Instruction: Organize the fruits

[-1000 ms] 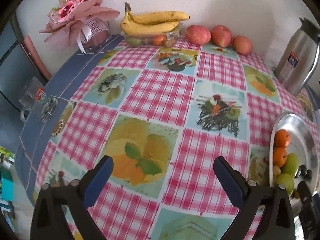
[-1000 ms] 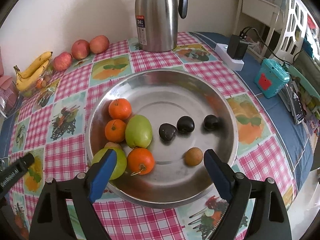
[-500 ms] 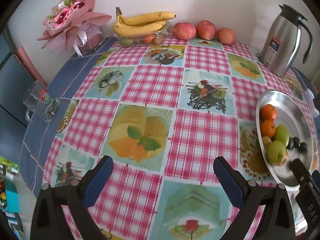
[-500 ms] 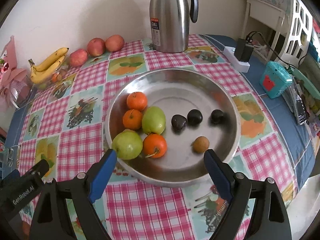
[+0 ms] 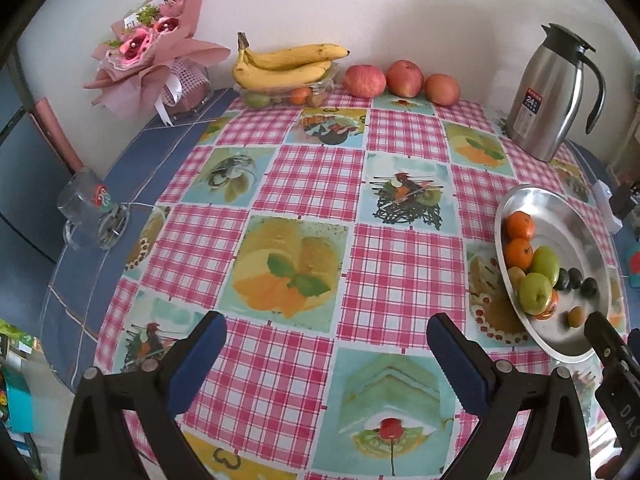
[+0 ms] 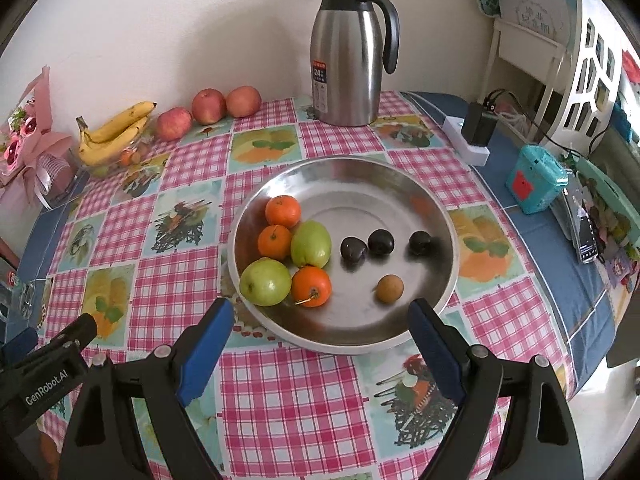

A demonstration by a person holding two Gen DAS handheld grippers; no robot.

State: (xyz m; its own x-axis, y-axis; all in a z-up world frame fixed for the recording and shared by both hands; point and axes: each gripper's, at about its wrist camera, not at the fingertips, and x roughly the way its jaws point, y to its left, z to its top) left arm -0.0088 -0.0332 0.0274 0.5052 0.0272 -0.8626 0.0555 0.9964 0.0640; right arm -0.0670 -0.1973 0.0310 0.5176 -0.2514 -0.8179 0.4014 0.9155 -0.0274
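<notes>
On the table (image 6: 280,392), the steel tray (image 6: 400,184) holds oranges, green fruit and dark plums, while the bananas (image 6: 112,132) and apples (image 6: 208,106) sit at ten o'clock by the wall. Both the right gripper (image 6: 320,320) and the left gripper (image 5: 326,334) hover empty, fingers wide. Best to approach a loose apple level, closing gently. The flask (image 6: 344,56) label reads "24"; the left gripper's arm reads "GenRobot.AI".

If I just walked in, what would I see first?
Probably the shiny metal plate in the middle of the checked tablecloth, holding orange, green and dark fruits. Behind it stands a tall steel jug, and by the wall lie yellow bananas beside three red apples. Both open claws hang above the cloth, holding nothing.
</notes>
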